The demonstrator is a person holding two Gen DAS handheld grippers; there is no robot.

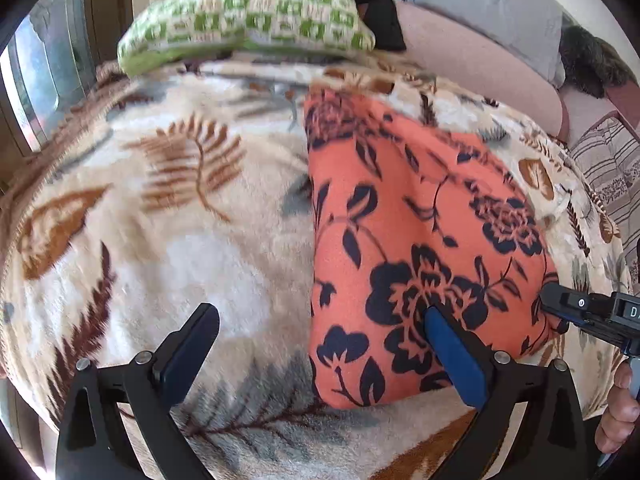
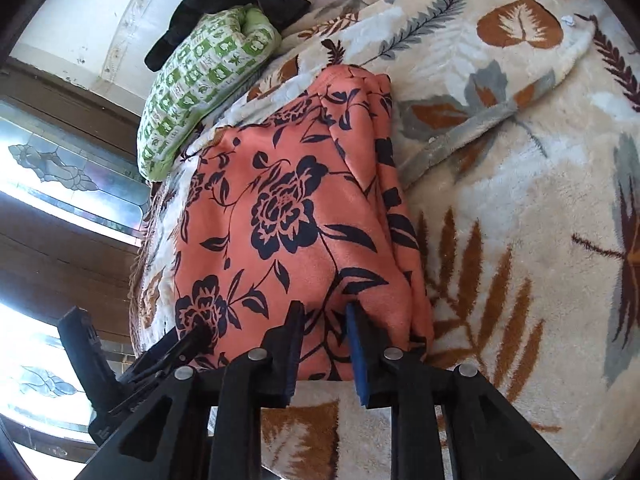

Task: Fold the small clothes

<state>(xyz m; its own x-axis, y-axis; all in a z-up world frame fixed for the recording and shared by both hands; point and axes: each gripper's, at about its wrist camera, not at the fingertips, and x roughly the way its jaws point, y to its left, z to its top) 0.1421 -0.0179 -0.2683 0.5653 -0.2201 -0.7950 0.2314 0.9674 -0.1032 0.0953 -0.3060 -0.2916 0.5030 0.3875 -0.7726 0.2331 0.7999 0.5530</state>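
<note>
**Op:** Looking at the orange floral garment (image 2: 288, 216) first: it lies across the middle of the right wrist frame on the leaf-print blanket (image 2: 500, 184), already doubled into a long panel, with layered edges stacked along its right side.

**Sup:** So how far along?

**Op:** I'd judge partway. At least one fold is made; a further fold to shorten it looks to be left, though I can't say how many layers are underneath.

**Sup:** Fingers?

**Op:** My right gripper (image 2: 322, 340) has its fingers narrowed at the near hem, at the bottom centre. Whether cloth is actually pinched between them, I cannot tell. My left gripper (image 1: 320, 344) is spread wide, one finger over bare blanket, the other over the garment's lower part, gripping nothing.

**Sup:** Any baskets or bins?

**Op:** None visible. In the upper left, a green checked bundle (image 2: 200, 92) rests on the blanket with a black garment (image 2: 232, 4) just behind it.
</note>
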